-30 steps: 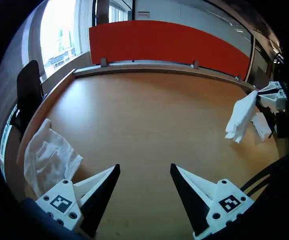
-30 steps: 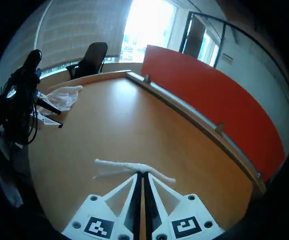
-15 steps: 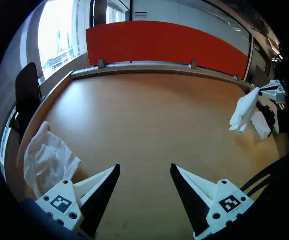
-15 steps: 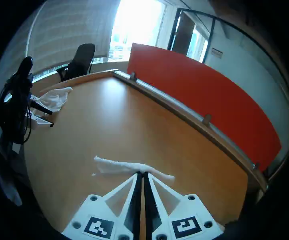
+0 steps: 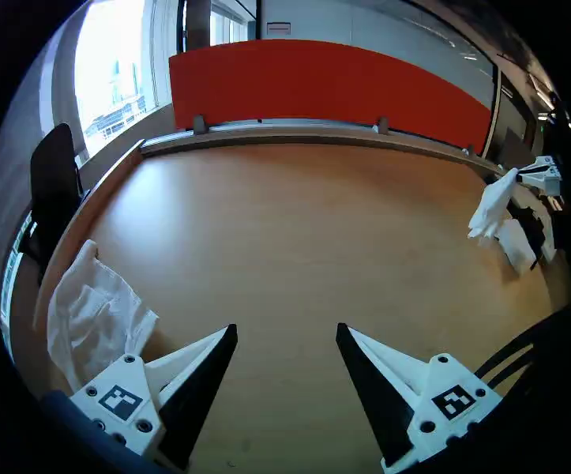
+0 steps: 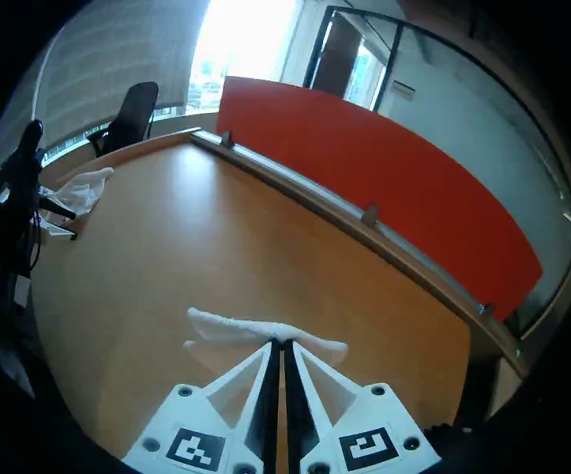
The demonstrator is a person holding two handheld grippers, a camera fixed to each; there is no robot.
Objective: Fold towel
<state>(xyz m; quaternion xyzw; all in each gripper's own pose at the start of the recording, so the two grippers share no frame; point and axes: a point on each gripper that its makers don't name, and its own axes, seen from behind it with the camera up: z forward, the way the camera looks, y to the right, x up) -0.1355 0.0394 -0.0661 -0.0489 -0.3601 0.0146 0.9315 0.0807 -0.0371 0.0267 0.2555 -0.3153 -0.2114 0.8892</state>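
Right gripper view: bunched white cloth towel point(image 6: 242, 329) hung clamped in right tool point(image 6: 282, 344) over tan wooden desk point(image 6: 167, 237); left tool point(image 5: 286, 327) gaped beside second crumpled white cloth point(image 5: 95, 308).

Towel point(image 5: 95, 304) at left edge of desk point(image 5: 301, 229), partition point(image 5: 324, 83) behind, chair point(image 5: 52, 174) beyond edge

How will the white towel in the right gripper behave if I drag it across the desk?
Probably floppy: the towel hangs limp from the right gripper. Likely light, since one pinch carries it. Dragged, it would likely bunch, being crumpled in folds.
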